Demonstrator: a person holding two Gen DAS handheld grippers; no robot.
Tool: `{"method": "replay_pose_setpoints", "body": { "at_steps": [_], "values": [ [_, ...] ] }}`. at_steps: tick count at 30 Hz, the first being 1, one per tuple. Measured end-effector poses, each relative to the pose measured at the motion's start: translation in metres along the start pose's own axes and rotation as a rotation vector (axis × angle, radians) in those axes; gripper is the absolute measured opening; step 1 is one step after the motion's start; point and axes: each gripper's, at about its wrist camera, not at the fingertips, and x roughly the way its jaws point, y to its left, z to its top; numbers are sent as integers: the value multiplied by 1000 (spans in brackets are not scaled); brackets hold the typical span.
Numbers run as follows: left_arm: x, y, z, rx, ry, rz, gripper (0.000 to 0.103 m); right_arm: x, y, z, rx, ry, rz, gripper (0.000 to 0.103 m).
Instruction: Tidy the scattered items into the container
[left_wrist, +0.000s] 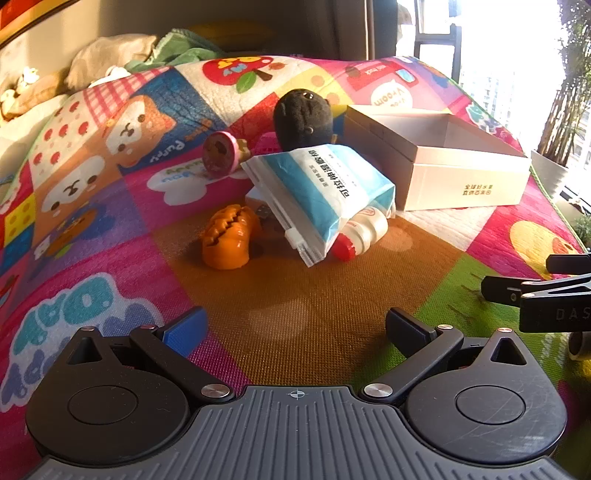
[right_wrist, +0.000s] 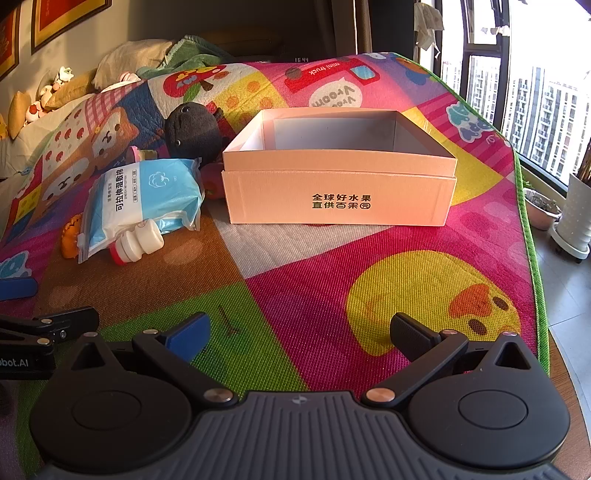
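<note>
An open white cardboard box (right_wrist: 338, 199) stands on the colourful play mat (right_wrist: 317, 295), empty inside; it also shows in the left wrist view (left_wrist: 465, 181). To its left lies a pile: a blue-white wipes pack (left_wrist: 325, 192) (right_wrist: 147, 195), a small white bottle with a red cap (left_wrist: 364, 232) (right_wrist: 135, 242), an orange toy (left_wrist: 229, 238) (right_wrist: 70, 236), a pink-rimmed round toy (left_wrist: 219, 153) and a black plush (left_wrist: 303, 118) (right_wrist: 194, 131). My left gripper (left_wrist: 295, 328) is open and empty, short of the pile. My right gripper (right_wrist: 299, 332) is open and empty, in front of the box.
Pillows and a green cloth (right_wrist: 192, 51) lie at the mat's far end. The mat's green edge (right_wrist: 532, 236) drops to a floor with plant pots (right_wrist: 576, 218) by the window at right.
</note>
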Motion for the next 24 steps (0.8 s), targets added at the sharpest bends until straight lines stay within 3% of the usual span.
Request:
{"method": "replay_pose_setpoints", "body": {
  "at_steps": [24],
  "values": [
    [0, -2, -2, -1, -2, -5, 103, -1, 2, 1, -14, 13, -16, 103]
  ]
}}
